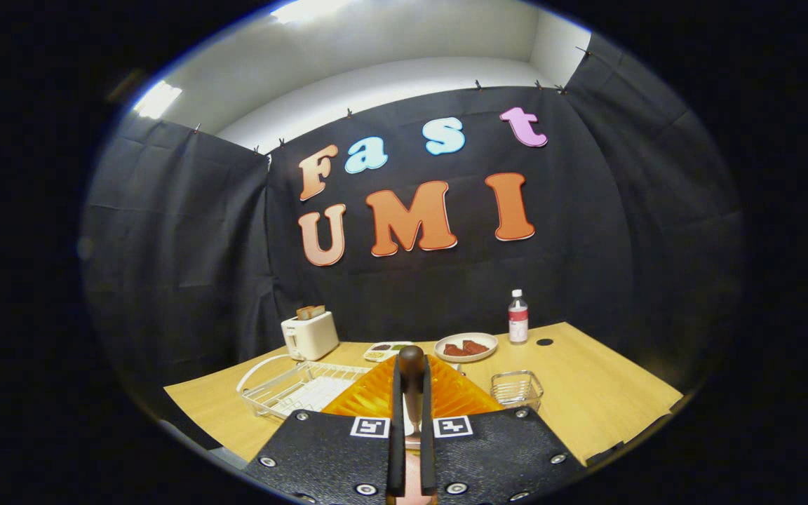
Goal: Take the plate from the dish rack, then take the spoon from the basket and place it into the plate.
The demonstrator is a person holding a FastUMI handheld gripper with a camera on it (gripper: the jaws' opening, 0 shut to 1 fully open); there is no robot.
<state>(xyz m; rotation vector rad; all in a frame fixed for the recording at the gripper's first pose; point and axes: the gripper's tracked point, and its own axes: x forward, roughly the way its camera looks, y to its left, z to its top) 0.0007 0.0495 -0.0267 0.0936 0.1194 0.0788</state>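
The gripper (pixel 412 421) was closed on the spoon (pixel 412 382), holding it handle-up above the orange plate (pixel 376 398) near the table's (pixel 586 393) front edge, probably to lower it in. The wire basket (pixel 517 388) stood just beside the plate.

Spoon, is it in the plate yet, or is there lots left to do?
Nearly done. The orange plate is out of the dish rack and lies on the table. The spoon is out of the wire basket, pinched in the gripper over the plate. Left: lay it in and let go.
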